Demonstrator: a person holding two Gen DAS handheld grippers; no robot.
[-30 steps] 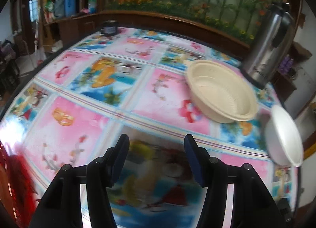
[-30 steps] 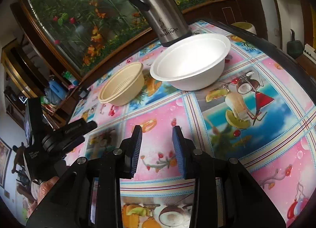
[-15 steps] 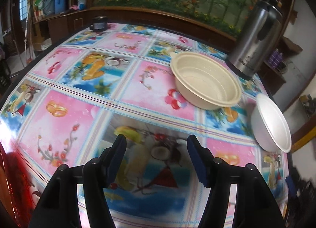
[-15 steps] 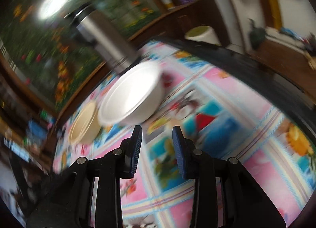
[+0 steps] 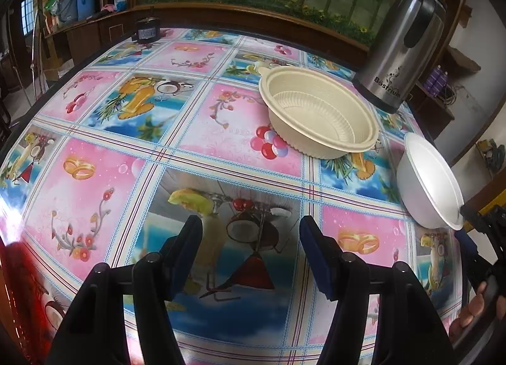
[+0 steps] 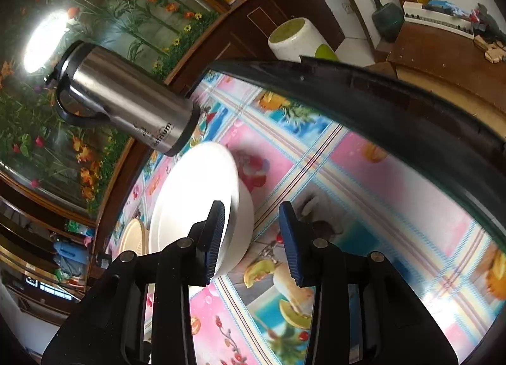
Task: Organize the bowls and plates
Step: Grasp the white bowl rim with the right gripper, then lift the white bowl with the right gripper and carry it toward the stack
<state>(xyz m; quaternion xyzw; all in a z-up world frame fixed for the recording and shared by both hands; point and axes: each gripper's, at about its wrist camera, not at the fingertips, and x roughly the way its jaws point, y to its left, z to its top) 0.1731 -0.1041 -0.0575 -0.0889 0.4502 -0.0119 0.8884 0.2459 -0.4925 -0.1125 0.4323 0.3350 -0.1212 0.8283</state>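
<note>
A cream ribbed bowl stands on the patterned tablecloth, well ahead of my left gripper. That gripper hovers open over the cloth with nothing between its fingers. A white bowl sits near the table's right edge. My right gripper, rolled to one side, is at the white bowl; one finger is over the bowl's inside, the other outside its near wall. Its jaws are opening and the pads do not press the wall. The right gripper also shows beside the bowl's rim. The cream bowl lies beyond.
A steel thermos jug stands just behind both bowls. A small dark object sits at the far left corner. The table's dark edge runs close on the right, with a white bin on the floor beyond it.
My right gripper has rolled and swung across to the white bowl, and its fingers now straddle the bowl's near wall. The left gripper has tilted slightly and its jaws stand a little wider.
</note>
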